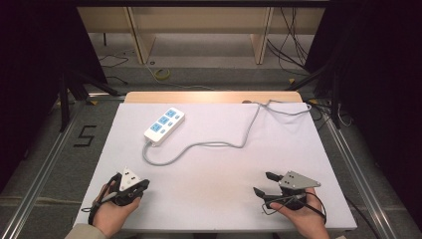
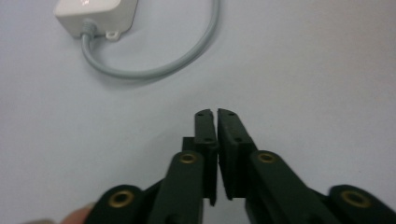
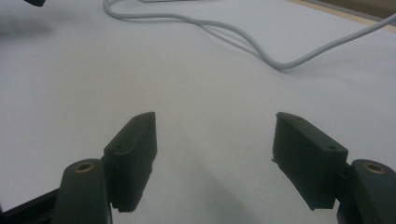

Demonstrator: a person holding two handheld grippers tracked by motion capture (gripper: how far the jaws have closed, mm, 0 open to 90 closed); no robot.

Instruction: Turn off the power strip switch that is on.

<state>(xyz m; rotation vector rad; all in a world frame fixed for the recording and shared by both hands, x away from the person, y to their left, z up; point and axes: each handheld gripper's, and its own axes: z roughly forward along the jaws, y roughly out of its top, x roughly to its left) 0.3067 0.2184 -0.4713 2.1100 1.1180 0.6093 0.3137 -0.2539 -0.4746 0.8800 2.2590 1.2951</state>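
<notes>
- While you hold both claws low at the near edge of the worktop (image 1: 219,164), the left claw (image 1: 144,183) has its jaws pressed together on nothing, and the right claw (image 1: 263,183) stands wide and empty.
- The power strip (image 1: 164,126) lies flat in the far-left part of the worktop, set at an angle, well apart from both claws.
- Its grey cable (image 1: 209,145) loops out of the near end, runs right across the middle and leaves over the far-right corner.
- In the left claw's view, the strip's near end (image 2: 95,16) and the cable loop (image 2: 154,70) lie ahead, with bare surface between them and the jaw tips.
- A broad bare area lies between the two claws, and the worktop's right half near you is open.
- Each hand rests close to the near edge.
</notes>
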